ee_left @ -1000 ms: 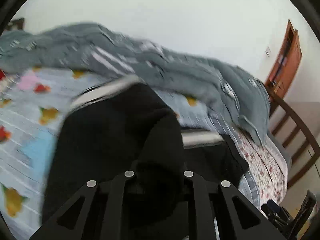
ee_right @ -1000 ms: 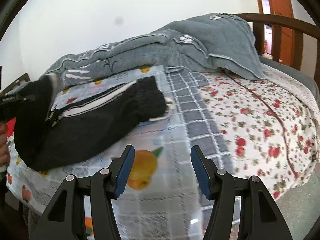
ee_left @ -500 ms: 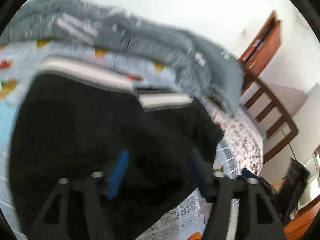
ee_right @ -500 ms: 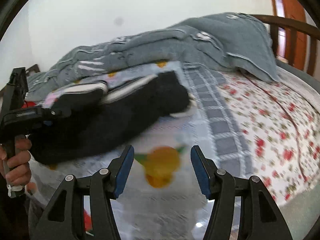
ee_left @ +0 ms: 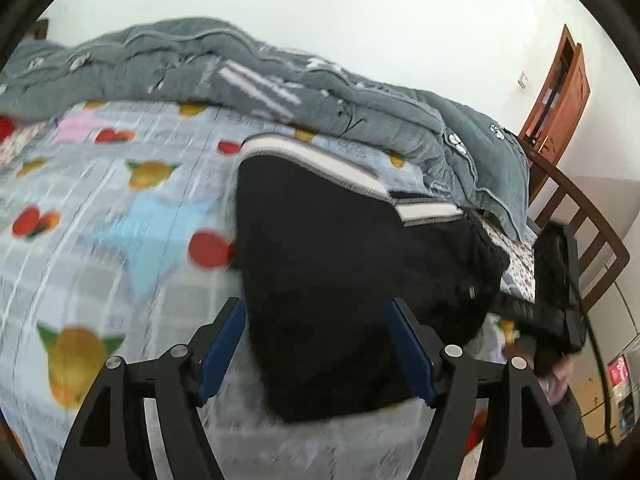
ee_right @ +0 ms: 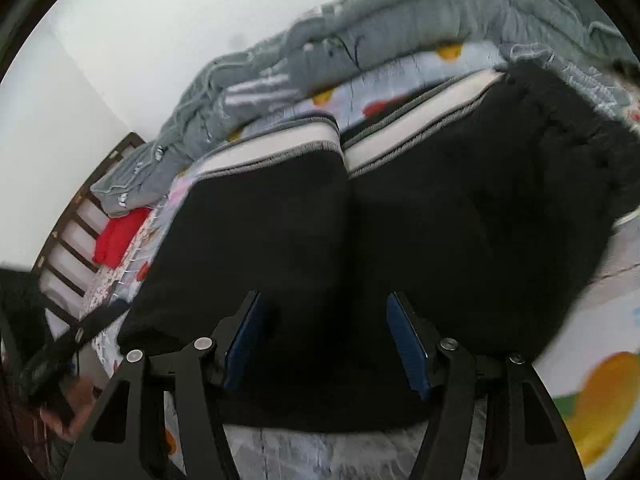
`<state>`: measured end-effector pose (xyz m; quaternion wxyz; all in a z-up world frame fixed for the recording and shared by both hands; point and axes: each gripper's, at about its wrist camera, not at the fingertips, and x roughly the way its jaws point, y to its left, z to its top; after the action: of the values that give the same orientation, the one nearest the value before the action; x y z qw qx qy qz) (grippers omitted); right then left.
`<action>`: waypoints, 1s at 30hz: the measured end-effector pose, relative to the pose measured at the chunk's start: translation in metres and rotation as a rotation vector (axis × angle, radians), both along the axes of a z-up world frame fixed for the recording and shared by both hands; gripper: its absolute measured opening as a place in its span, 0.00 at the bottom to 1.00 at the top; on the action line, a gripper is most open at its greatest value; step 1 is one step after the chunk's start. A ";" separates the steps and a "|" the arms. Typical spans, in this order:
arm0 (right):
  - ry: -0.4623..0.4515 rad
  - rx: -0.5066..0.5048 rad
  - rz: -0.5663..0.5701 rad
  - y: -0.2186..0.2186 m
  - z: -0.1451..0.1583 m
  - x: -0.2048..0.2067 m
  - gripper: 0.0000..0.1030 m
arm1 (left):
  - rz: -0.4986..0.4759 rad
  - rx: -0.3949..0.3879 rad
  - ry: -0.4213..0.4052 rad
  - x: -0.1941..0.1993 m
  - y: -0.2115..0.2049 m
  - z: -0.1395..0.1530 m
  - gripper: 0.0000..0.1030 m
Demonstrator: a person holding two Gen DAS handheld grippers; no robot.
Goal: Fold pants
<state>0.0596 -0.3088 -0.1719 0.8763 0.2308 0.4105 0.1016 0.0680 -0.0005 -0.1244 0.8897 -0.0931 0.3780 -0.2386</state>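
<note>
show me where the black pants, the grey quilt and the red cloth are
black pants (ee_left: pixel 340 280): left wrist view, middle of the folded fabric.
grey quilt (ee_left: pixel 224 68): left wrist view, striped top.
red cloth (ee_right: pixel 116 236): right wrist view, its middle.

Black pants (ee_left: pixel 352 264) lie folded on a fruit-print bedsheet (ee_left: pixel 120 216), forming a compact, roughly rectangular bundle. The fabric is dark and fleecy; a white side stripe with grey edging (ee_left: pixel 320 164) runs along the far edge. In the right wrist view the pants (ee_right: pixel 400 240) show two stacked sections meeting at a vertical crease, each topped by a segment of the white stripe (ee_right: pixel 280 152). The ribbed cuff end (ee_right: pixel 592 148) lies at the right.
</note>
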 end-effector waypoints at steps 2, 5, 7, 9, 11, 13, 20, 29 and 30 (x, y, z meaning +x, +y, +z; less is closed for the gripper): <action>-0.013 -0.014 0.039 0.009 0.006 0.005 0.24 | -0.013 -0.014 0.012 -0.007 0.005 -0.011 0.70; -0.070 -0.055 0.040 0.013 0.020 0.003 0.19 | -0.023 0.016 0.055 -0.016 0.003 -0.032 0.71; -0.105 -0.092 0.045 0.015 0.032 0.001 0.19 | -0.030 0.035 0.069 -0.020 -0.004 -0.043 0.71; -0.141 -0.133 0.051 0.017 0.044 0.000 0.18 | -0.014 0.051 0.052 -0.022 -0.012 -0.047 0.70; -0.164 -0.148 0.046 0.014 0.054 -0.001 0.18 | 0.004 0.098 0.024 -0.021 -0.023 -0.049 0.70; -0.186 -0.169 0.039 0.004 0.065 -0.002 0.17 | 0.021 0.154 0.011 -0.020 -0.034 -0.051 0.70; -0.321 -0.341 -0.112 -0.054 0.114 -0.036 0.16 | 0.039 0.269 -0.024 -0.021 -0.063 -0.045 0.71; -0.044 -0.463 -0.245 -0.140 0.032 -0.040 0.19 | -0.030 0.238 -0.034 -0.025 -0.082 -0.045 0.78; -0.036 -0.473 -0.238 -0.140 0.024 -0.043 0.20 | -0.029 0.230 -0.023 -0.025 -0.079 -0.045 0.78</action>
<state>0.0165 -0.4487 -0.1476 0.9189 0.0642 0.3771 -0.0969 0.0433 -0.0800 -0.1694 0.8952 0.0181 0.3939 -0.2074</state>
